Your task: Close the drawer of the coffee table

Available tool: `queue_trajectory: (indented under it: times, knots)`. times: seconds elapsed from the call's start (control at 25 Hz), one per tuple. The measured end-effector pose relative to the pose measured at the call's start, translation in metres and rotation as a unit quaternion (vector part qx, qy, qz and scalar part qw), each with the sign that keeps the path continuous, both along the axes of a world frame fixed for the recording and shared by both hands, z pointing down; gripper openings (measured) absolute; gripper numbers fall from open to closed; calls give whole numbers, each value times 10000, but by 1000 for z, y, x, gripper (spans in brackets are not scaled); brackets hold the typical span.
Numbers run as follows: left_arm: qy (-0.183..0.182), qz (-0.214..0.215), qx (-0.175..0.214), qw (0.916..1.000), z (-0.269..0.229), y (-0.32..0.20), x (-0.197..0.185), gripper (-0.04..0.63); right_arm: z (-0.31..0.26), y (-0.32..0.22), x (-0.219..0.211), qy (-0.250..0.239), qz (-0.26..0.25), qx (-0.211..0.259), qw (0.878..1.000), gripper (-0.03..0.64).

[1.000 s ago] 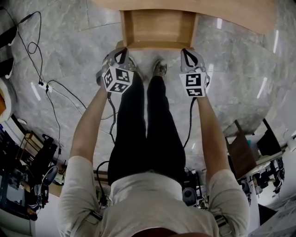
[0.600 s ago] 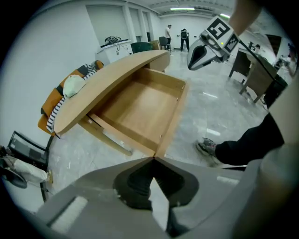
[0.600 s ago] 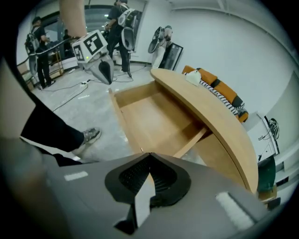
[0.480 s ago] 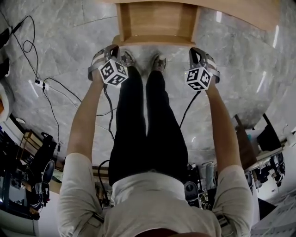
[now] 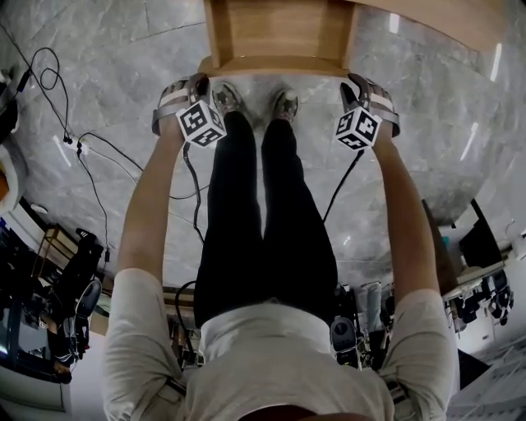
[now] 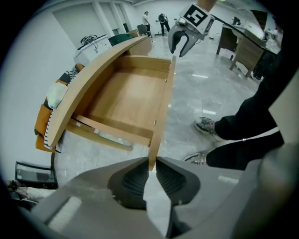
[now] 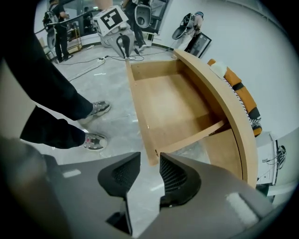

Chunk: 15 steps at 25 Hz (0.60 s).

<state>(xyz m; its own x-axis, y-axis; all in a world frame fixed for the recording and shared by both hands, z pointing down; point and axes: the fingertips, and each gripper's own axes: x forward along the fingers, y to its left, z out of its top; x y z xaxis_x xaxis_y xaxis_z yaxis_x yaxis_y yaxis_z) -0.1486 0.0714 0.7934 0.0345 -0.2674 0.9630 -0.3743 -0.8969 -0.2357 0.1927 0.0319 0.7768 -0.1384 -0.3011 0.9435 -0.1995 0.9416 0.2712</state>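
Drawer [image 6: 126,98] pulled out from under coffee table [image 6: 86,81], front panel [image 6: 163,107] near shoes [image 5: 283,105]. Left gripper [image 6: 152,164] at panel's left end, jaws opening slightly, panel edge between them. Right gripper [image 7: 150,161] at right end, jaws opening wide around same edge.

The drawer [image 5: 275,33] is a light wood box, pulled way out from under the coffee table [image 5: 427,18], so it's wide open & you see its bare wood bottom. Its front board [image 5: 275,67] is the near side, thin & standing straight up. The table is light wood too, w/ a curved top on the far side, over the drawer's back end.
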Motion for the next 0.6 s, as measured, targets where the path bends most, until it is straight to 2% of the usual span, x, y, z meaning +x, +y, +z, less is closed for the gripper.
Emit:
queue_trajectory:
  times: [0.12, 0.44, 0.6]
  knots:
    - [-53, 52, -89, 9999, 3, 2, 0, 74, 2, -5, 1, 62, -38, 6, 10000, 140]
    - [-195, 347, -61, 9992, 10, 5, -3, 74, 22, -4, 2, 282, -333, -163, 9989, 143]
    - [-287, 291, 13, 9992, 5, 2, -5, 80, 25, -5, 0, 312, -396, -166, 9986, 143]
